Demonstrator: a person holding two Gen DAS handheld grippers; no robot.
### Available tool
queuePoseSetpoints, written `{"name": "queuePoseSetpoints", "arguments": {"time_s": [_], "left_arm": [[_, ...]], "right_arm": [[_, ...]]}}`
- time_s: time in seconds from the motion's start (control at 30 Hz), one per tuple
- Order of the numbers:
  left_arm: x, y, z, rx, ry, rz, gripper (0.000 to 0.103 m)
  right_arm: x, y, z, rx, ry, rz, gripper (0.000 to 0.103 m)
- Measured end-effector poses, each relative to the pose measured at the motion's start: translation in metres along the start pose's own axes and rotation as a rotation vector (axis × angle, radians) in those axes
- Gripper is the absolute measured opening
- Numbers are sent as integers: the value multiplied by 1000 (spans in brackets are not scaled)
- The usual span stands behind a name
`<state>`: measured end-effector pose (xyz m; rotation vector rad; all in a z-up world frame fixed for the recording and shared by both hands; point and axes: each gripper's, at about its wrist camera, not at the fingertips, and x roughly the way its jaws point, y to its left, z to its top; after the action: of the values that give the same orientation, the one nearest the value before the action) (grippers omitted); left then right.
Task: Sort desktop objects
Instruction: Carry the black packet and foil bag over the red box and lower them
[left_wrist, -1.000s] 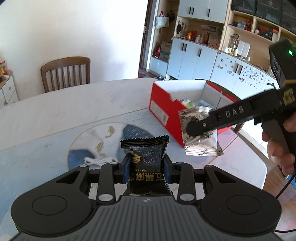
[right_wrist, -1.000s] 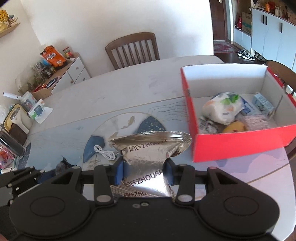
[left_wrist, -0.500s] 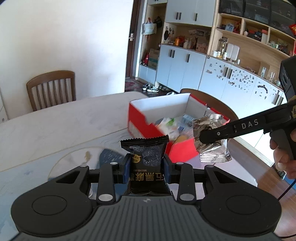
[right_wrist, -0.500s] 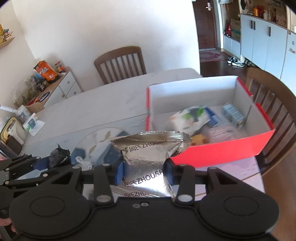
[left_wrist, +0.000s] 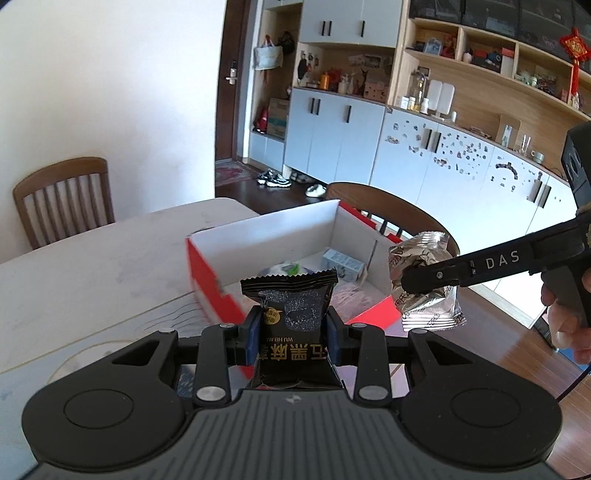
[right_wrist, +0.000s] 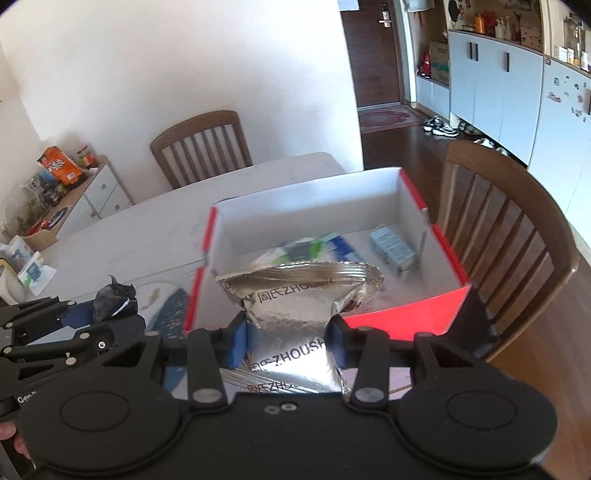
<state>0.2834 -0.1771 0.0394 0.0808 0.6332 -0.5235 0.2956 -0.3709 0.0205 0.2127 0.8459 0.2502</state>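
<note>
Left wrist view: left hand-held gripper (left_wrist: 291, 332) clenched on a black snack packet (left_wrist: 291, 317), held upright above the counter (left_wrist: 92, 258), just short of the red box (left_wrist: 207, 273) w/ white inner walls. At right, the right hand-held gripper (left_wrist: 417, 280) pinches a crumpled silver foil packet (left_wrist: 424, 291) beside the box's near right corner; the person's hand (left_wrist: 565, 321) grips its handle at frame edge.

Right wrist view: right hand-held gripper (right_wrist: 288, 343) grasping the silver foil packet (right_wrist: 295, 295), lettering "ZHOUSH" visible, in front of the red box (right_wrist: 402, 317). Inside the box: a small light-blue carton (right_wrist: 391, 247) near the right wall, plus a blurred green-and-white pack (right_wrist: 295, 251); other contents too blurred to tell. Left hand-held gripper (right_wrist: 110, 310) shows at lower left w/ the black snack packet (right_wrist: 114, 299). Wooden chairs stand at the counter's far side (right_wrist: 201, 144) and right of the box (right_wrist: 506, 229).
</note>
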Motion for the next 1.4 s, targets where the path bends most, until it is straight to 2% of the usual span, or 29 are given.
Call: {"name": "queuePoseSetpoints", "arguments": {"time_s": [0.37, 0.73, 0.83, 1.07, 1.4], "left_arm": [[55, -17, 32, 46, 25, 17, 33], [104, -18, 45, 95, 75, 54, 33], [118, -15, 46, 82, 102, 53, 33], [152, -7, 49, 74, 168, 67, 33], [180, -8, 50, 89, 215, 76, 33]], "right_arm": [[21, -35, 36, -30, -12, -9, 43], [69, -50, 59, -78, 46, -7, 43], [85, -54, 64, -80, 71, -12, 43], [122, -53, 67, -118, 134, -22, 43], [160, -60, 70, -132, 210, -42, 43]]}}
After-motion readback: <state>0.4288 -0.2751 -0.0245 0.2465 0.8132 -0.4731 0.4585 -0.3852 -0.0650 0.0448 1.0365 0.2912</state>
